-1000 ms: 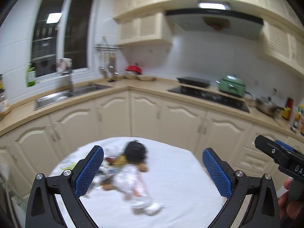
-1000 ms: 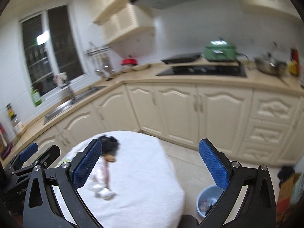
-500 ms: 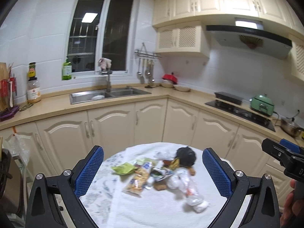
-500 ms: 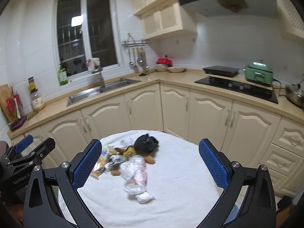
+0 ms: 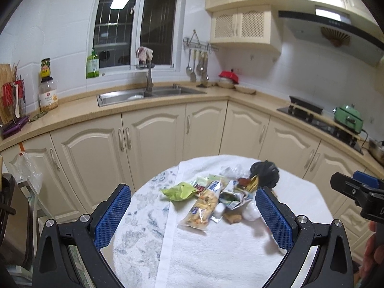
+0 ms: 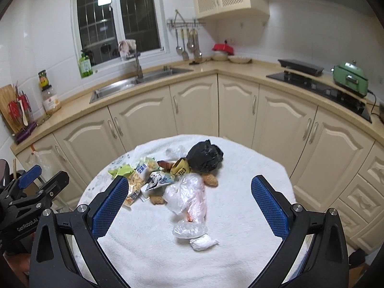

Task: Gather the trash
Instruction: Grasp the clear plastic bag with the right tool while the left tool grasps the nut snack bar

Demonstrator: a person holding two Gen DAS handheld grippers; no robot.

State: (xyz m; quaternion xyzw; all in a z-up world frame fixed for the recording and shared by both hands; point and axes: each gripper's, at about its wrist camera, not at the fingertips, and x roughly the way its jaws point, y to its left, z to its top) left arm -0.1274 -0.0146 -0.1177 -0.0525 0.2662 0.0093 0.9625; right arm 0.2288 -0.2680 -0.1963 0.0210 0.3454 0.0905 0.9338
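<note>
White-clothed round table (image 6: 240, 216) with heaped trash (image 6: 182, 175), perhaps snack wrappers; left gripper (image 5: 193, 212) and right gripper (image 6: 187, 201) both spread wide, empty.

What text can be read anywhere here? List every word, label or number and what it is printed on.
"GenRobot.AI" on the black body of the left gripper, cut off after that.
Print on the clear snack packet with a blue label: too blurred to read.
Markings on the yellow folded wrapper: not legible.
Labels on the green dish-soap bottle and the beige-filled jar: too small to read.
</note>
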